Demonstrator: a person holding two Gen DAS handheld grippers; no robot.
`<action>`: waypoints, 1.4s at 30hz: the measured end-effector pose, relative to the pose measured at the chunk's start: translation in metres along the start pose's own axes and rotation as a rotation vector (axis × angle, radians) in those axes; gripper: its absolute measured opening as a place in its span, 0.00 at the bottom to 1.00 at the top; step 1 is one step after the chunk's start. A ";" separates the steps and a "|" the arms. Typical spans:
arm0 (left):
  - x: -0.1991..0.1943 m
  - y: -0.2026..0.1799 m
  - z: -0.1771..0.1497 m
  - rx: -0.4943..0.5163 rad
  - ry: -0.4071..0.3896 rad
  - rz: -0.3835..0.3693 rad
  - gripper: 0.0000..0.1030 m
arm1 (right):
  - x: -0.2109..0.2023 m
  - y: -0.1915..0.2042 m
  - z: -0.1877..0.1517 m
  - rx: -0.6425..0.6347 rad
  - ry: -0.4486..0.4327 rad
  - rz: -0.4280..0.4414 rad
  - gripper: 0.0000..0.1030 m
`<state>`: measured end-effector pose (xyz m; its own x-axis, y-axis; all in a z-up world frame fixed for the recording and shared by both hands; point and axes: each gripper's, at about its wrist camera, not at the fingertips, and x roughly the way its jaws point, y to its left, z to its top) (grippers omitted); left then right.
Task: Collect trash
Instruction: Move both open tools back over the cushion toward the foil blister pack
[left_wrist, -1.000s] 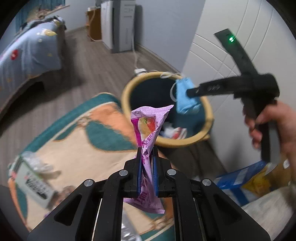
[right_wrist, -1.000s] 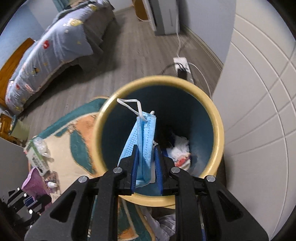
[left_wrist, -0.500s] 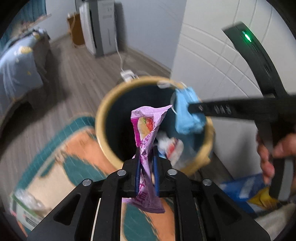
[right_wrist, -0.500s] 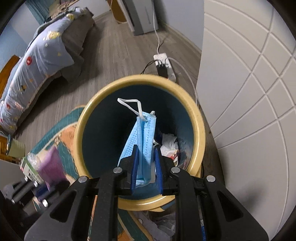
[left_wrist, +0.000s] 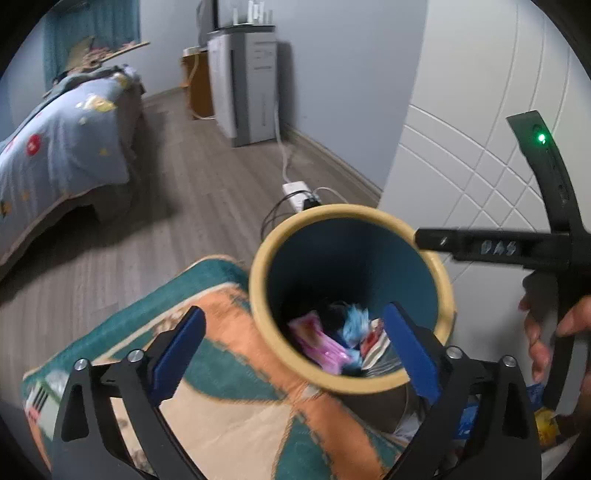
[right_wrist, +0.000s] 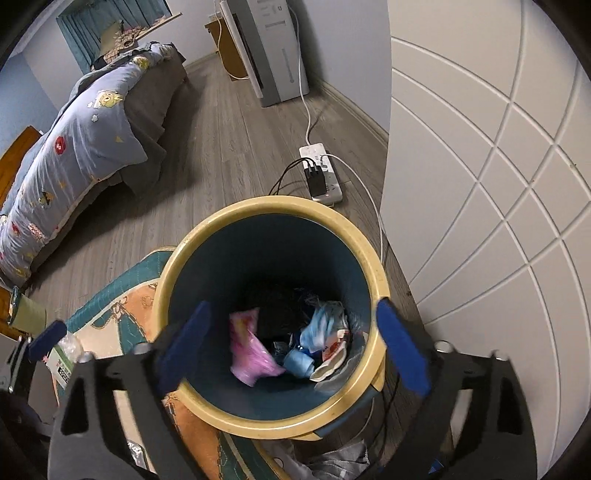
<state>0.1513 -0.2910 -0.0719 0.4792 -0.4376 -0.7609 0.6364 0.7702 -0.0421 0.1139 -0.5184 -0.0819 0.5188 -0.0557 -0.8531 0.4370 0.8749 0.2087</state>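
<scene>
Bedroom floor with patterned rug (left_wrist: 229, 402). Round bin (right_wrist: 373, 266), yellow rim and blue inside, beside white panelled wall (right_wrist: 491, 206). Left gripper (left_wrist: 291, 354) and right gripper (right_wrist: 291, 347) above bin, both spread wide, holding nothing. Inside at bottom: pink wrapper (right_wrist: 249, 350) beside blue mask (right_wrist: 319, 326), among other scraps.

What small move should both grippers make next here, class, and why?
Probably lift both away from the bin toward the rug. The left gripper and right gripper are open and empty; the pink wrapper and blue mask lie inside, while a labelled packet remains on the rug.
</scene>
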 end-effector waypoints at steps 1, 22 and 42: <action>-0.002 0.004 -0.004 -0.008 0.003 0.006 0.94 | 0.001 0.000 0.001 0.001 -0.001 0.006 0.94; -0.141 0.134 -0.090 -0.204 0.016 0.243 0.95 | -0.024 0.090 -0.024 -0.251 0.010 0.040 0.94; -0.188 0.201 -0.164 -0.288 0.027 0.335 0.95 | -0.021 0.217 -0.148 -0.439 0.135 0.048 0.94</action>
<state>0.0898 0.0220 -0.0435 0.6117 -0.1325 -0.7799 0.2523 0.9671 0.0336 0.0888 -0.2564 -0.0896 0.4181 0.0271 -0.9080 0.0476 0.9975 0.0517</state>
